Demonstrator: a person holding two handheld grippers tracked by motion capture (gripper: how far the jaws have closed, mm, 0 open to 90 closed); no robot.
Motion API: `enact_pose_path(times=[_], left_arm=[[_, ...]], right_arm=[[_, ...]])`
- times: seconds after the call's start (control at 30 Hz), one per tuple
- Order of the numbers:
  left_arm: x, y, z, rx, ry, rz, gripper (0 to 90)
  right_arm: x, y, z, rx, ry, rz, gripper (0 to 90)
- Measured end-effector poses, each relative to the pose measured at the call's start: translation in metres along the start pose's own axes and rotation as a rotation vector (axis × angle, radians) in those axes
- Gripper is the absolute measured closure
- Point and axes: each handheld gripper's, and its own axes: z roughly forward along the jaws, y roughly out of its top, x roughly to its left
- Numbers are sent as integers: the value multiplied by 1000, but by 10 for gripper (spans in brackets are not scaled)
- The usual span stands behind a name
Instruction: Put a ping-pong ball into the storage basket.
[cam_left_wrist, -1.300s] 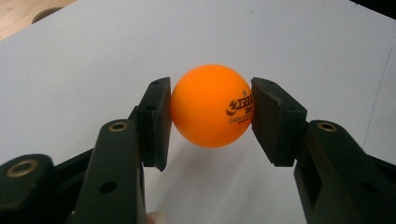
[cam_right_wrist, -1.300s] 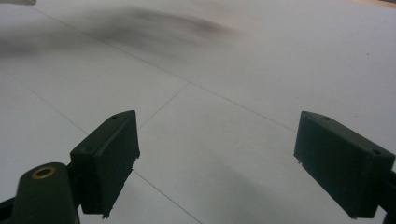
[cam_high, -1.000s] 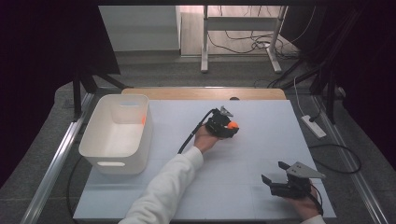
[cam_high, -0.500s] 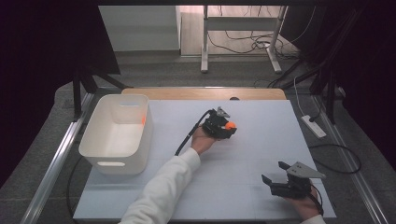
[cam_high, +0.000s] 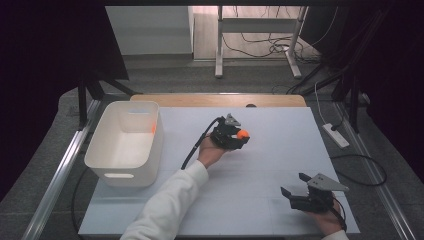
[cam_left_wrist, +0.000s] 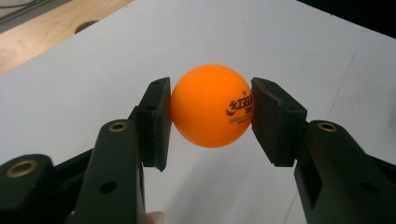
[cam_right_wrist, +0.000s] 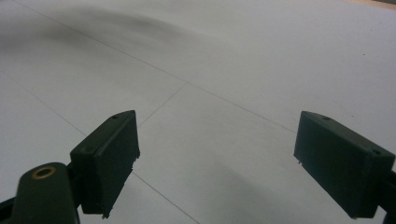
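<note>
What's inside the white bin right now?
The white bin looks empty on the floor that shows in the high view; an orange glow marks its far right wall. Its near wall hides the strip of floor just behind it. The orange ball sits clamped in the left gripper.

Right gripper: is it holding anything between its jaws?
No, in the right gripper view the right gripper has its jaws standing wide apart with only bare white table between them.
</note>
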Motion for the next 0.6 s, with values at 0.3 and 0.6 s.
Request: enact_pose_path(times=[0.3, 0.6], left_arm=[[-3, -1, -23, -32, 18, 11, 506], [-8, -1, -44, -78, 23, 23, 506]], right_arm=[[1, 0, 0, 2, -3, -1, 134], [2, 1, 1, 5, -4, -8, 134]])
